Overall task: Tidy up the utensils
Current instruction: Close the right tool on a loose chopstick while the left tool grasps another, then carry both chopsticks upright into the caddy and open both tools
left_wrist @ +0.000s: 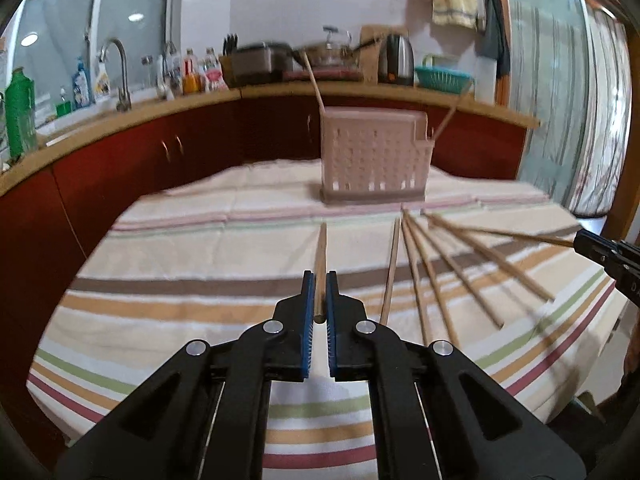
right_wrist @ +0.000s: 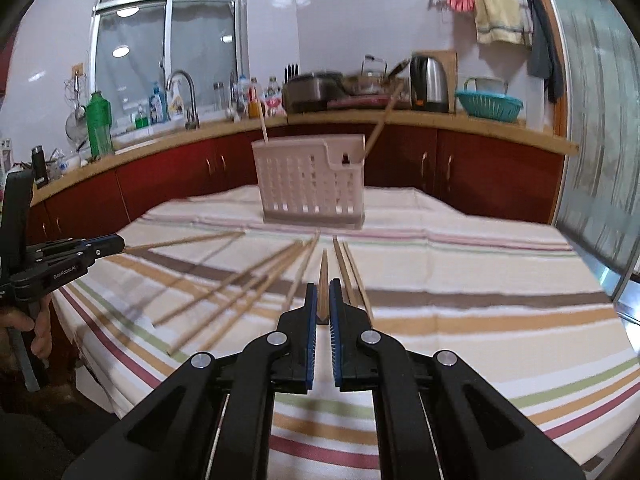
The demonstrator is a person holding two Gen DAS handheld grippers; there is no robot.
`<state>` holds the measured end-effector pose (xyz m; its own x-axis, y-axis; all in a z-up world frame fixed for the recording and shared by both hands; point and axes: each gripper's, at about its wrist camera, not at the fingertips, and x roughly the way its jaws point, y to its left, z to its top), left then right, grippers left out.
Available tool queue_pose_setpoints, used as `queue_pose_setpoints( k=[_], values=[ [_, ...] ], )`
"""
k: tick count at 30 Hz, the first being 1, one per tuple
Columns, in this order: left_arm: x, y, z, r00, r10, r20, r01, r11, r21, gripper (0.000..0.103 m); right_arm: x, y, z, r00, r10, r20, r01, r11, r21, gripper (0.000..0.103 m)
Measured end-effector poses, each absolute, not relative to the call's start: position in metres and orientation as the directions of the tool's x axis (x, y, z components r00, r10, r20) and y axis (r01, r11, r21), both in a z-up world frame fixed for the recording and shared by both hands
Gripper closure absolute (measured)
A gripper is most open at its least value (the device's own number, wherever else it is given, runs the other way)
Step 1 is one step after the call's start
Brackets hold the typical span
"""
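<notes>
A pink slotted utensil holder (left_wrist: 376, 156) stands on the striped tablecloth with two wooden chopsticks leaning in it; it also shows in the right wrist view (right_wrist: 310, 184). My left gripper (left_wrist: 319, 280) is shut on a wooden chopstick (left_wrist: 320, 256) that points toward the holder. My right gripper (right_wrist: 323, 290) is shut on another wooden chopstick (right_wrist: 323, 276), held above the cloth. Several loose chopsticks (left_wrist: 452, 264) lie fanned on the cloth to the right of my left gripper; in the right wrist view these loose chopsticks (right_wrist: 248, 284) lie left of my right gripper.
The striped tablecloth (left_wrist: 200, 248) covers the table. Red cabinets with a wooden counter (left_wrist: 160, 100) run behind, holding a sink tap, bottles, a kettle (right_wrist: 430, 84) and a teal basket (right_wrist: 490, 106). The right gripper's tip (left_wrist: 600, 252) shows at the right edge.
</notes>
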<state>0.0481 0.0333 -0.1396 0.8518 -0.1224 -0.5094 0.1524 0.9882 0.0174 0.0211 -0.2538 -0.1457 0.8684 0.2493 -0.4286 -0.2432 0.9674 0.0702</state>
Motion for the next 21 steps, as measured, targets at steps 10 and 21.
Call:
queue_pose_setpoints(
  k=[10, 21],
  values=[
    [0.030, 0.039, -0.089, 0.910, -0.148, -0.387, 0.152, 0.988, -0.019, 0.097, 0.013, -0.261, -0.106, 0.904, 0.259, -0.340, -0.244, 0.966, 0.087, 0.096],
    [0.037, 0.041, -0.061, 0.920, -0.170, -0.352, 0.166, 0.985, -0.044, 0.097, 0.020, -0.266, -0.083, 0.917, 0.253, -0.309, -0.241, 0.967, 0.080, 0.096]
  ],
)
